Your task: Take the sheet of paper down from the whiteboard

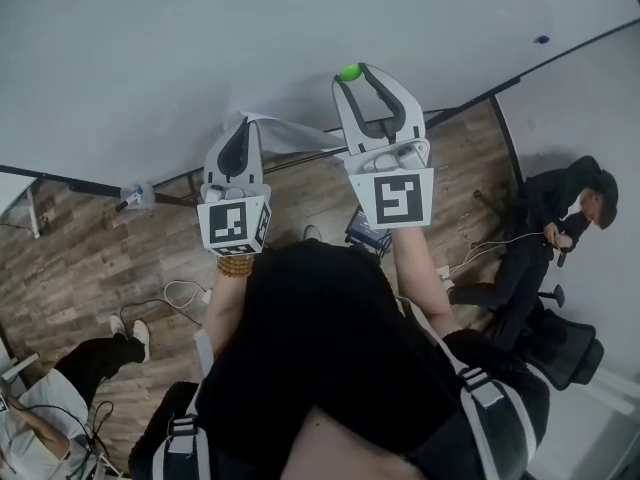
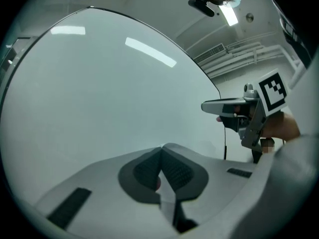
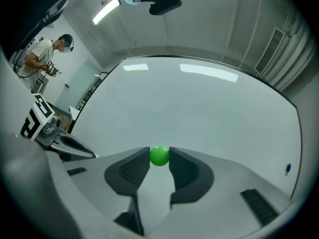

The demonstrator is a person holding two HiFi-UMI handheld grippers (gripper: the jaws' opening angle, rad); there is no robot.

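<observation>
The white sheet of paper (image 1: 290,133) hangs curled in front of the lower edge of the whiteboard (image 1: 180,48). My left gripper (image 1: 243,121) is shut on its left end. In the left gripper view the sheet (image 2: 167,199) shows edge-on as a thin white strip between the closed pads. Beside it to the right and a little higher, my right gripper (image 1: 353,78) is shut on a small green ball magnet (image 1: 349,71), pinched at its very tips (image 3: 159,156). I cannot tell whether the magnet touches the board.
A blue magnet (image 1: 541,40) sits on the whiteboard's far right. A person in black (image 1: 560,218) sits at the right beside an office chair (image 1: 565,353). Another person (image 1: 60,398) sits at the lower left. Cables (image 1: 175,293) lie on the wooden floor.
</observation>
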